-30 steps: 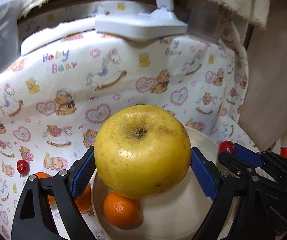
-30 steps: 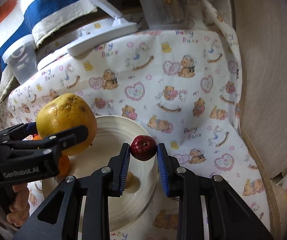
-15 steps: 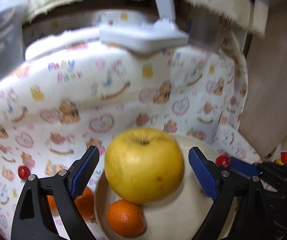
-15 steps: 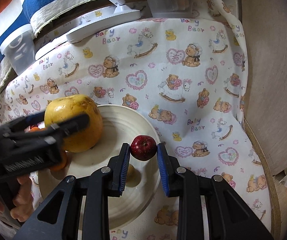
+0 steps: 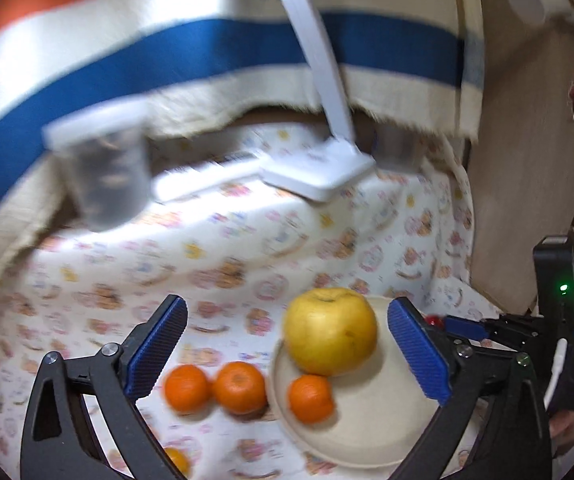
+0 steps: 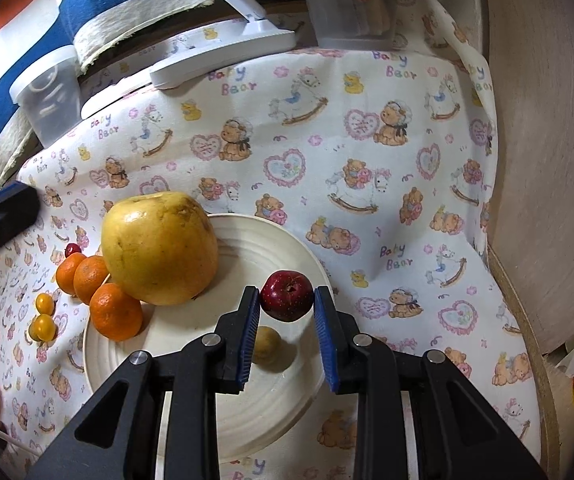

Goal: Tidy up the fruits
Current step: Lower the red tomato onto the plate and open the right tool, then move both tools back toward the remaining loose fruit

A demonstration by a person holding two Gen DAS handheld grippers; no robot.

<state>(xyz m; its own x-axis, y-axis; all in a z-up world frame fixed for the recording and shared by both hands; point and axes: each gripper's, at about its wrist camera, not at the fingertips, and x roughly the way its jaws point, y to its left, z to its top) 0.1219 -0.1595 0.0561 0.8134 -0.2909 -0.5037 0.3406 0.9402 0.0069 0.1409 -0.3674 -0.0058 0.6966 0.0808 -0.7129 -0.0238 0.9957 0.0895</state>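
Observation:
A big yellow apple rests on the cream plate beside one orange. My left gripper is open and empty, raised back from the plate. My right gripper is shut on a small red apple and holds it above the plate's right side. A small yellow-brown fruit lies on the plate under it. Two more oranges lie on the cloth left of the plate.
The table has a teddy-bear print cloth. Small yellow fruits and a red cherry lie at the left. A white lamp base and plastic containers stand at the back. A wooden board is at the right.
My left gripper opened, left the yellow apple on the plate and pulled back and up. My right gripper stayed shut on the red apple over the plate.

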